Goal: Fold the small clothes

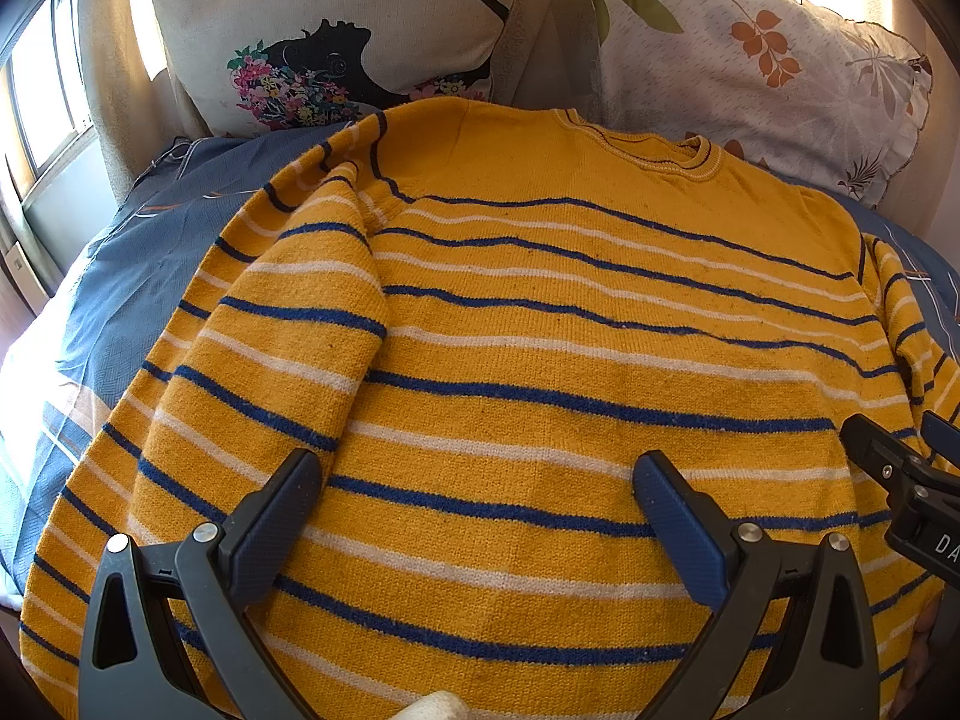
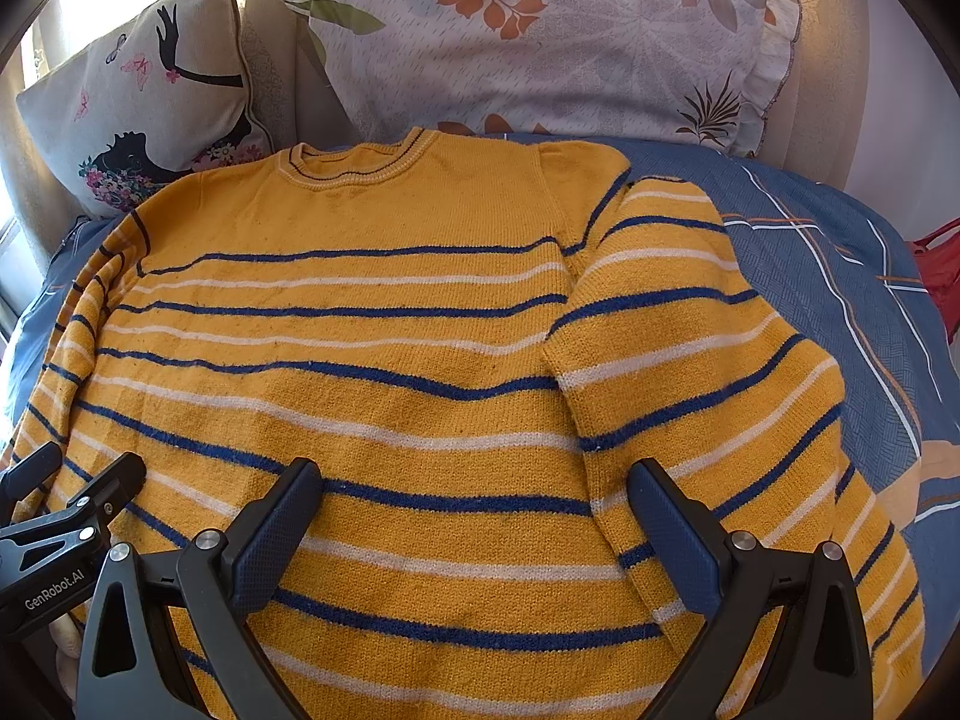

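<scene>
Your left gripper (image 1: 477, 516) and right gripper (image 2: 474, 525) both hover spread wide, holding nothing, above the yellow striped sweater (image 2: 384, 354) lying flat on the blue bedsheet (image 2: 840, 276)

Legible markings appear only on the claw housings. In the right wrist view, the black body of the left claw (image 2: 66, 516) at the lower left edge carries the white brand text "GenRobot.AI". In the left wrist view, the black body of the right claw (image 1: 894, 450) at the right edge carries white letters cut off by the frame; they appear to read "DA". No other text or numbers are readable.
</scene>
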Tool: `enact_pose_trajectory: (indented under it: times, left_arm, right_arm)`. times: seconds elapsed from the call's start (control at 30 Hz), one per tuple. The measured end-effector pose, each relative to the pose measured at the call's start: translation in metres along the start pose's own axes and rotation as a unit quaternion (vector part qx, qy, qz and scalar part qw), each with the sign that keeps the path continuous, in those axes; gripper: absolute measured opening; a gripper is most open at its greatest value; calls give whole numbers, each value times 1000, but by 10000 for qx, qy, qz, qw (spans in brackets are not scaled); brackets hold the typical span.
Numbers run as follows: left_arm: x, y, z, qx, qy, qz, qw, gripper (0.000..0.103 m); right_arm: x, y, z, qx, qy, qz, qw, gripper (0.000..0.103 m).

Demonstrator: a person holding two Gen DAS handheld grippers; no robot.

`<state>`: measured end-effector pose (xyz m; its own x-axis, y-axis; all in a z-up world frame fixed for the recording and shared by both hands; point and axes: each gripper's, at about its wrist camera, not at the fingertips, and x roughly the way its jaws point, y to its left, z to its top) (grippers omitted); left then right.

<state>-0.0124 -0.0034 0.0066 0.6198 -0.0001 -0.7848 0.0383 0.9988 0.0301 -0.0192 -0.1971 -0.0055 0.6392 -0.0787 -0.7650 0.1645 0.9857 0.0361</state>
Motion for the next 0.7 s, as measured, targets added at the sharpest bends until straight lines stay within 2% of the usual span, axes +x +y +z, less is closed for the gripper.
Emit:
enact_pose_trajectory:
  times: [0.7]
  left_arm:
    - [0, 0, 0, -1, 0, 0, 10000, 103]
  right_arm:
    - [-1, 0, 1, 68, -43, 83, 9999, 103]
